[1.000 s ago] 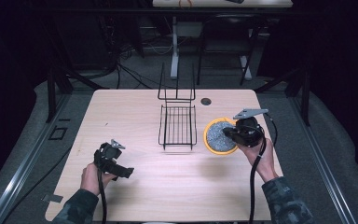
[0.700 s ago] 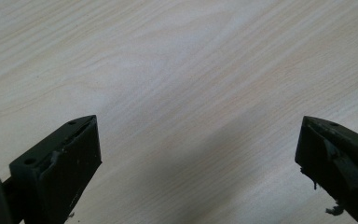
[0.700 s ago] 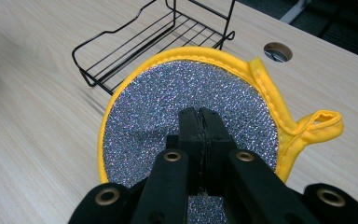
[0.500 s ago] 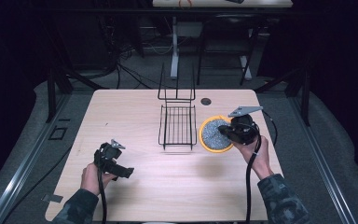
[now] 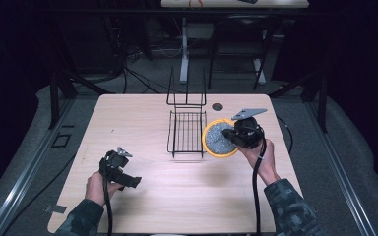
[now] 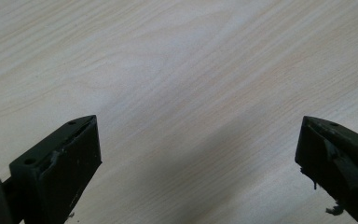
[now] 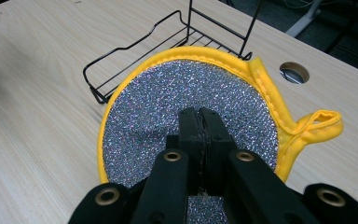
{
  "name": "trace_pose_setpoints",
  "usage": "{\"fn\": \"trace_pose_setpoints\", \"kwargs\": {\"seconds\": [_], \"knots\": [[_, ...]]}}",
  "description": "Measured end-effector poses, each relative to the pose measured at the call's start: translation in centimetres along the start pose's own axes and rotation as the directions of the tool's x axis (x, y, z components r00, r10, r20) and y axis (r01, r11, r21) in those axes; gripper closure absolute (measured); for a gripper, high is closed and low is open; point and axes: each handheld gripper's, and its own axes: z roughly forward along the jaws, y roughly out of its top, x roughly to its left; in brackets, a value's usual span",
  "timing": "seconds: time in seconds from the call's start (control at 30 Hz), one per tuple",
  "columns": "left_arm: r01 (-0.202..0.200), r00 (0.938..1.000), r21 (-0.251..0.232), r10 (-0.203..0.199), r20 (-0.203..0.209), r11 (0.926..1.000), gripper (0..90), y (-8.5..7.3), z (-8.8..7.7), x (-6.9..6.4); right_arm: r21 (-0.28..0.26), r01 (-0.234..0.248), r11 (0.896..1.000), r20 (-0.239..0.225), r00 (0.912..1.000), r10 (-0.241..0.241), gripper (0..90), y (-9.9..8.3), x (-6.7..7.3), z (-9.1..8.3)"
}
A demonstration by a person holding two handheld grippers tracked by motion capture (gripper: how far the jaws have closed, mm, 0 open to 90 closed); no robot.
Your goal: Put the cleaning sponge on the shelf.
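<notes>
A round pot holder (image 5: 215,143) with a glittery silver face and a yellow rim lies flat on the table, just right of a black wire rack (image 5: 187,130). My right gripper (image 5: 226,133) is over it with its jaws shut. In the right gripper view the closed tips (image 7: 200,114) point down at the middle of the pot holder (image 7: 168,93); whether they touch it I cannot tell. The yellow hanging loop (image 7: 320,122) sticks out at the right. At the front left my left gripper (image 5: 134,181) hovers open above bare wood (image 6: 198,140), nothing between its jaws.
The wire rack (image 7: 135,51) has a tall upright back. A round cable hole (image 5: 218,106) sits in the wooden table (image 5: 128,123) behind the pot holder. Dark floor, cables and table legs lie beyond the far edge.
My right gripper has moved left toward the rack, and the pot holder has shifted left with it. The left gripper has stayed where it was.
</notes>
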Motion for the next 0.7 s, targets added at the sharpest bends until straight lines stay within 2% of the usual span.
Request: {"fn": "trace_pose_setpoints", "kwargs": {"seconds": [0.33, 0.7], "knots": [[-0.001, 1.0, -0.002, 0.001, 0.002, 1.0, 0.1, 0.0, 0.0, 0.0, 0.003, 0.001, 1.0, -0.006, 1.0, -0.001, 89.0, 0.3, 0.4, 1.0], [-0.003, 1.0, 0.0, 0.003, 0.003, 1.0, 0.1, 0.0, 0.0, 0.0, -0.023, 0.0, 1.0, -0.003, 1.0, 0.0, 89.0, 1.1, 0.7, 1.7]]}}
